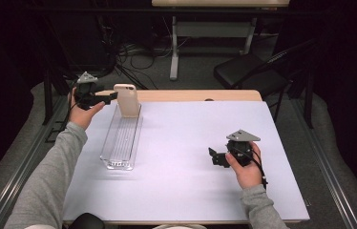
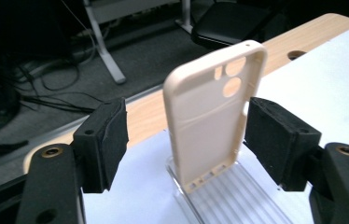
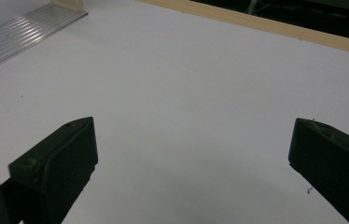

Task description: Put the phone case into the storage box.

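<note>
A beige phone case stands upright at the far end of a long clear ribbed tray on the left of the white mat. In the left gripper view the phone case shows its hollow inside and camera cut-outs, its foot resting in the tray. My left gripper is open around the case; the right pad sits at the case's edge and the left pad stands well apart. My right gripper is open over bare mat at the right, holding nothing.
The white mat covers a wooden table whose far edge is bare. A black folding chair, a desk leg and floor cables lie beyond it. The tray's ribbed end lies far left of my right gripper.
</note>
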`<state>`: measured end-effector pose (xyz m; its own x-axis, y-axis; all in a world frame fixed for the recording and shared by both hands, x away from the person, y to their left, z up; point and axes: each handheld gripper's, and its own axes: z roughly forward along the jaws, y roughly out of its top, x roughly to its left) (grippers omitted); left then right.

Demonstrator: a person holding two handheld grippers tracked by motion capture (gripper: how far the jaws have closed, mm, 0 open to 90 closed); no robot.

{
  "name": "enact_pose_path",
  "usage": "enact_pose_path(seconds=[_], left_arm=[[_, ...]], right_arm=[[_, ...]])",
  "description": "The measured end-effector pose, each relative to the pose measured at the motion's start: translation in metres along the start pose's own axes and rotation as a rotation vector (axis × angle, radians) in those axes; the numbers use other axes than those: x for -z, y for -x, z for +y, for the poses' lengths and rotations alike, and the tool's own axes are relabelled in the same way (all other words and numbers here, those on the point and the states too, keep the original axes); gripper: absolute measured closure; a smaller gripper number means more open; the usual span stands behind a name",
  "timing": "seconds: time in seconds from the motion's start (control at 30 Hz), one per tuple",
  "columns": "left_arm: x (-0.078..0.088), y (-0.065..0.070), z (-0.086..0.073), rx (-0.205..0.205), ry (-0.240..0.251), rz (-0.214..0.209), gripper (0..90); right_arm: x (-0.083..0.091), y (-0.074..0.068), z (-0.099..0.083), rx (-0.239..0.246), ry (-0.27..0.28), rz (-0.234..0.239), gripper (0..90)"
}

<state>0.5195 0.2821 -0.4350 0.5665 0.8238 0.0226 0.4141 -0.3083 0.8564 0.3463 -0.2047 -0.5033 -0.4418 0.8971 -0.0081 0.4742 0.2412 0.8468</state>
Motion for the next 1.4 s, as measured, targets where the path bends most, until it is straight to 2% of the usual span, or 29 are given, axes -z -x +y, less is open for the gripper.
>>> enact_pose_path(seconds=[0.1, 0.33, 0.5, 0.73, 0.87, 0.93, 1.07, 1.23, 1.4], left_arm=[[0.0005, 0.0012, 0.0002, -0.004, -0.018, -0.008, 29.5], [0.0017, 0.005, 0.0021, 0.0, -0.015, -0.032, 29.6], [0.0017, 0.0061, 0.0028, 0.01, -0.005, -0.036, 29.6], [0.0019, 0.005, 0.0027, 0.044, -0.009, -0.074, 28.0], [0.0021, 0.0072, 0.0032, 0.039, -0.03, -0.046, 27.1], [0.0023, 0.0061, 0.0028, 0.051, -0.028, -0.057, 27.2], [0.003, 0.005, 0.0027, 0.061, -0.031, -0.054, 24.3], [0.0033, 0.0048, 0.0023, 0.052, -0.046, -0.055, 20.5], [0.0035, 0.0048, 0.0021, 0.066, -0.045, -0.061, 17.7]], right_arm=[[-0.0002, 0.0001, -0.0001, 0.0, -0.001, 0.0, 0.9], [-0.0003, -0.0003, 0.0, 0.0, -0.002, 0.0, 0.9], [-0.0004, -0.0005, 0.0001, 0.002, -0.002, 0.001, 0.9], [-0.0003, 0.0003, 0.0001, 0.003, 0.001, -0.001, 1.3], [-0.0002, 0.0004, 0.0002, 0.001, 0.002, -0.001, 1.3], [-0.0002, 0.0004, 0.0001, 0.002, 0.003, -0.001, 1.3], [-0.0002, 0.0003, 0.0, 0.002, 0.001, -0.001, 1.3], [-0.0002, 0.0005, 0.0001, -0.002, 0.002, -0.001, 1.3], [-0.0002, 0.0004, 0.0001, -0.001, 0.002, 0.001, 1.4]])
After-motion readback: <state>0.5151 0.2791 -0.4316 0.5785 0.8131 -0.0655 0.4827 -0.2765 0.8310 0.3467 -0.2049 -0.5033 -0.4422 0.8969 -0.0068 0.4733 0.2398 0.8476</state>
